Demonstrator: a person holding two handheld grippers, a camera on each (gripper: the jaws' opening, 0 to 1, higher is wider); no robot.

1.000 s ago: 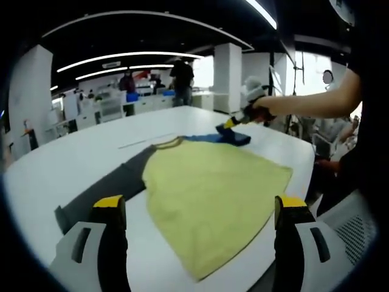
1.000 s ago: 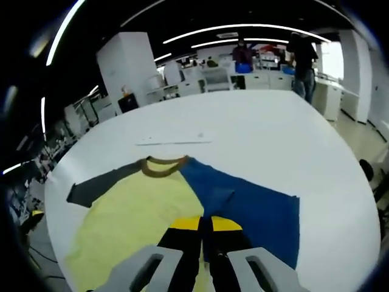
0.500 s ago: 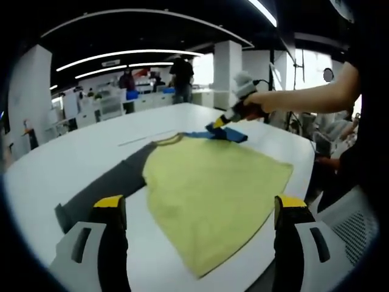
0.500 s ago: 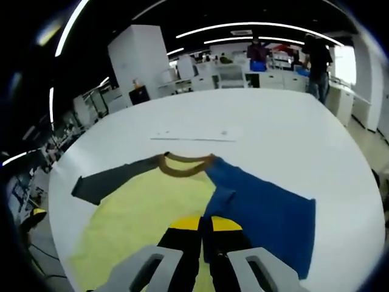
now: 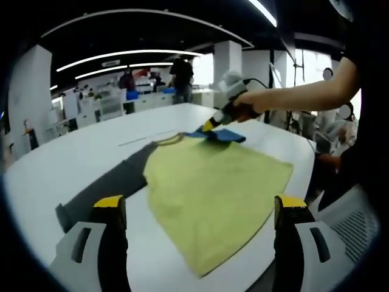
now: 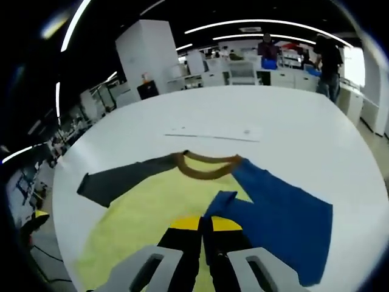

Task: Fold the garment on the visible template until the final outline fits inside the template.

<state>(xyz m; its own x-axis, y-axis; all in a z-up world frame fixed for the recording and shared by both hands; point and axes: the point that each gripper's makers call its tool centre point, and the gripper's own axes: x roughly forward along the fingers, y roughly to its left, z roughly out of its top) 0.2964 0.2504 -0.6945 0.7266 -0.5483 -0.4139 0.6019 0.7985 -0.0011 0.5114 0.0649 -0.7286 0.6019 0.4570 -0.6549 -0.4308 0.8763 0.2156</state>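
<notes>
Left gripper view, left to right:
- White table (image 5: 73, 152): broad, rounded edge, carries the garment.
- Grey sleeve (image 5: 106, 182): flat on the table, running from the garment's shoulder toward the near left.
- Left gripper (image 5: 200, 228): 2 yellow-tipped jaws standing wide apart at the bottom of the view, nothing between them, held clear above the near hem.
- Garment (image 5: 213, 188): yellow body spread flat on the table, neckline at the far end, hem toward the camera.
- Blue sleeve (image 5: 219, 135): lifted and bunched at the garment's far right shoulder.
- Right gripper (image 5: 209, 125): comes in from the right, held in a person's hand (image 5: 252, 106), tips pinched on the blue sleeve.

Right gripper view, left to right:
- Grey sleeve (image 6: 121, 179): flat, angled out to the left of the collar.
- Garment (image 6: 140, 219): yellow panel lying below and left of the collar.
- Brown collar (image 6: 206, 167): curved band at the top of the garment, between the 2 sleeves.
- Right gripper (image 6: 202, 228): 2 yellow-tipped jaws pressed together at bottom centre, clamped on an edge of the blue sleeve.
- Blue sleeve (image 6: 285, 213): large blue panel spreading right from the collar, its near left edge turned over at the jaw tips.
- Thin pale strip (image 6: 213, 135): lies on the table beyond the collar, apart from the garment.
- 2 people (image 6: 328, 61) stand at the far benches.
</notes>
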